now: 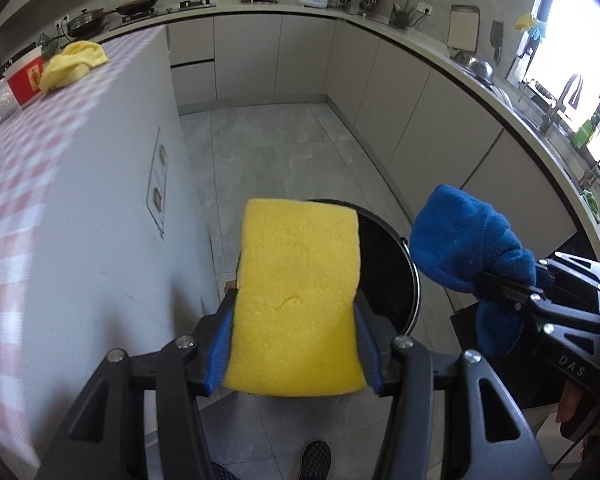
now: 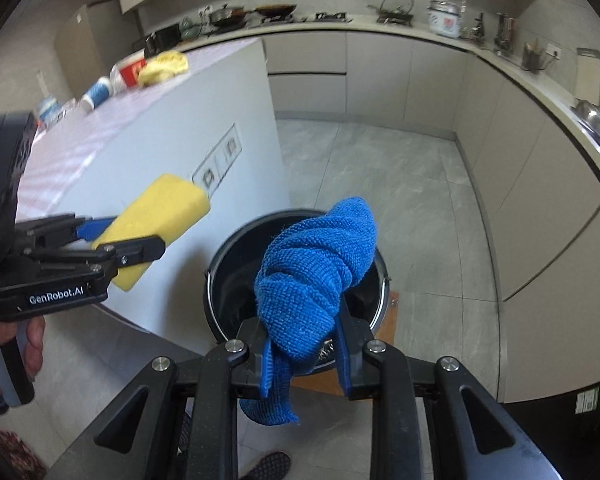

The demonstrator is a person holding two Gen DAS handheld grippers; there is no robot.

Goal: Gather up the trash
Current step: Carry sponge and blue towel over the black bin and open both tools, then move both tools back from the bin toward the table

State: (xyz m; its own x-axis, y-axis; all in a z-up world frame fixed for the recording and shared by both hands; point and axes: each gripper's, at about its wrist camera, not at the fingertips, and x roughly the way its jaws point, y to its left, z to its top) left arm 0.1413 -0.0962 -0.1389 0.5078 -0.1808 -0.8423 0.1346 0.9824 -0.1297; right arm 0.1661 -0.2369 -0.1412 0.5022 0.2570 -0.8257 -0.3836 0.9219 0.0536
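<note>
My left gripper [image 1: 296, 312] is shut on a yellow sponge [image 1: 298, 300], held above the floor beside a white counter; it also shows in the right wrist view [image 2: 156, 220]. My right gripper [image 2: 304, 340] is shut on a bunched blue cloth [image 2: 312, 280], held over the black round bin [image 2: 228, 256]. In the left wrist view the blue cloth [image 1: 464, 248] and right gripper [image 1: 508, 292] are at the right, and the bin [image 1: 392, 264] lies mostly hidden behind the sponge.
The white counter [image 1: 100, 200] has a pink checked top with a yellow cloth [image 1: 74, 64], a red box [image 1: 26, 80] and cups. Grey cabinets [image 1: 420, 120] line the back and right. The grey tile floor [image 2: 380, 168] lies beyond the bin. A shoe [image 1: 316, 460] is below.
</note>
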